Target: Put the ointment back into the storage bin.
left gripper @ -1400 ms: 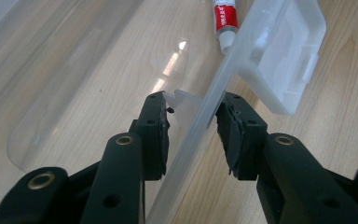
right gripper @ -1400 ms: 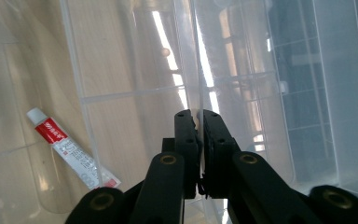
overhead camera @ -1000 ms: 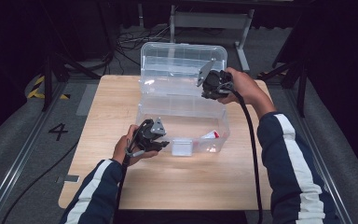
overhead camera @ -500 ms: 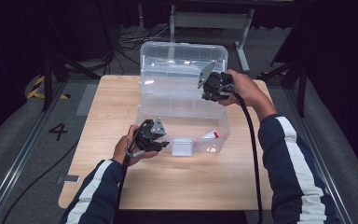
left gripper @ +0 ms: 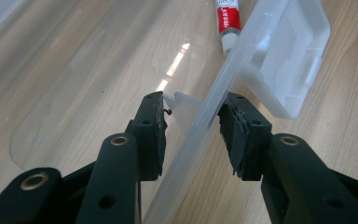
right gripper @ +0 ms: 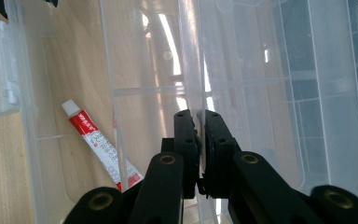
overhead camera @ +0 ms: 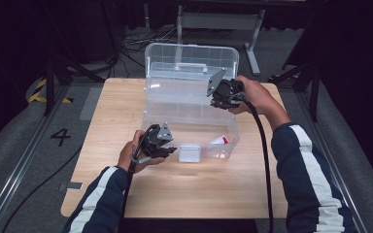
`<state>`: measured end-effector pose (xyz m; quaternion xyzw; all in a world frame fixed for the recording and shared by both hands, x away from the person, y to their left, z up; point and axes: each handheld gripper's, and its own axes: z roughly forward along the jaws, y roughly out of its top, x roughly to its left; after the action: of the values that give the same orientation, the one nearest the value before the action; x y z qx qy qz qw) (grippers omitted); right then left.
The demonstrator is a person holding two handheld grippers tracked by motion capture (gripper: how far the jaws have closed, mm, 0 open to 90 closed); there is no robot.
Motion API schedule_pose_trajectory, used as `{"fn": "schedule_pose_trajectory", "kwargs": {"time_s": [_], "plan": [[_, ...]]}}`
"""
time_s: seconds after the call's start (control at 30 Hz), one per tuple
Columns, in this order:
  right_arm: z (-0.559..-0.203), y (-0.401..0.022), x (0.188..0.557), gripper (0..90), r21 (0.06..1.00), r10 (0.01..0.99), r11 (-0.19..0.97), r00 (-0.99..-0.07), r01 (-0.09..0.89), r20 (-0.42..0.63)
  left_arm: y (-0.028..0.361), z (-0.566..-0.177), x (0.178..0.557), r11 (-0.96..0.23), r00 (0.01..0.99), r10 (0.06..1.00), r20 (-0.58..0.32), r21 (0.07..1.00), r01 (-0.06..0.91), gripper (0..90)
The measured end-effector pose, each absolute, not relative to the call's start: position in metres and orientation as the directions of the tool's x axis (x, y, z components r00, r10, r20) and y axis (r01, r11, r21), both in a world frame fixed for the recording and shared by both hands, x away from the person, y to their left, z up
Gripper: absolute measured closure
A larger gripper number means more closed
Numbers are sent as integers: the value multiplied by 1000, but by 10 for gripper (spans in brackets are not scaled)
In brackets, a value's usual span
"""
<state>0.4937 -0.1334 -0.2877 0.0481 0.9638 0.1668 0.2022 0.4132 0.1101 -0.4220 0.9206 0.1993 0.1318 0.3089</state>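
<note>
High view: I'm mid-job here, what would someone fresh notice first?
A big clear plastic bin in the middle of the wooden table, with both tongs on it. The right tongs are clamped on the bin's rim by its raised lid; the left tongs straddle the near wall, jaws apart. Inside, at the near right corner, lies a red-and-white tube.
</note>
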Motion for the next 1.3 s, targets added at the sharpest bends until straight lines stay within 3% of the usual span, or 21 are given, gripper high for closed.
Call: {"fn": "schedule_pose_trajectory", "kwargs": {"time_s": [0.57, 0.73, 1.3], "plan": [[-297, -143, 478, 849, 419, 180, 908, -916, 14, -358, 110, -424, 410, -728, 879, 453, 148, 631, 269, 589], [-301, -150, 476, 845, 478, 201, 878, -922, 19, -332, 110, -424, 410, -727, 879, 453, 152, 634, 265, 587], [-310, -154, 462, 828, 517, 222, 855, -920, 24, -324, 115, -421, 406, -689, 873, 465, 145, 679, 254, 596]]}}
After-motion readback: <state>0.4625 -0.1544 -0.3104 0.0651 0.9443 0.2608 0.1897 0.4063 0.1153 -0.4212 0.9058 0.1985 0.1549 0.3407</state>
